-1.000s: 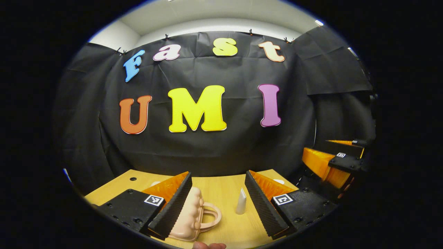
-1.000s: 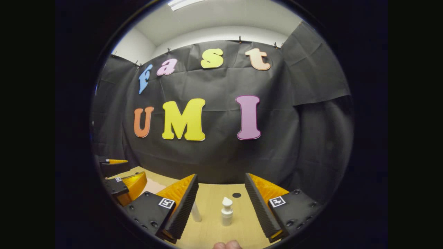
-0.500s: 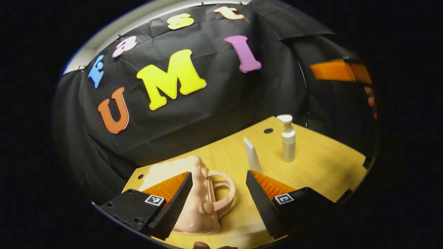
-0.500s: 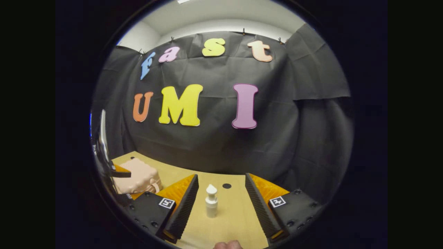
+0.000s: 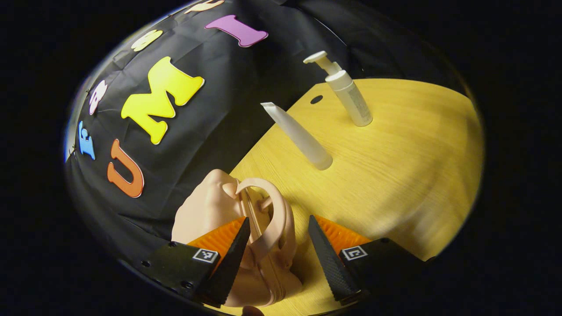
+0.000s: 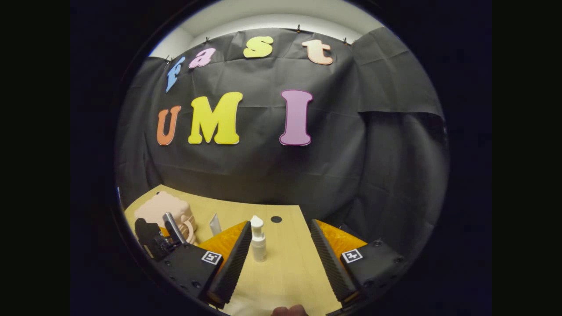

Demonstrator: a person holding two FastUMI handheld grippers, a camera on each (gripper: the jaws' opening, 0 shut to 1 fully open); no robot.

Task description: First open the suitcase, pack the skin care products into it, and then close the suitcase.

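A small peach suitcase [image 5: 206, 210] lies closed on the wooden table [image 5: 395, 166], its handle [image 5: 274, 197] pointing toward the camera. My left gripper [image 5: 277, 219] is open just above it, with the handle between the fingers. Beyond stand a white tube [image 5: 298, 136] and a white pump bottle [image 5: 349, 96], both upright. In the right gripper view, my right gripper [image 6: 281, 223] is open and empty, low over the table [image 6: 285, 267]. The pump bottle [image 6: 258, 239] stands just beside its left finger. The tube [image 6: 215, 224], the suitcase [image 6: 164, 210] and the left gripper [image 6: 156, 237] are at the left.
A small dark hole [image 5: 316, 99] marks the table near the back edge, also seen behind the bottle as the hole [image 6: 276, 219]. Black cloth walls close off the back and sides. Bare tabletop stretches to the right of the bottle.
My left gripper has tipped down, rolled and come in over the suitcase handle. The right gripper's view has shifted right, so the bottle now sits by its left finger. Both stay open.
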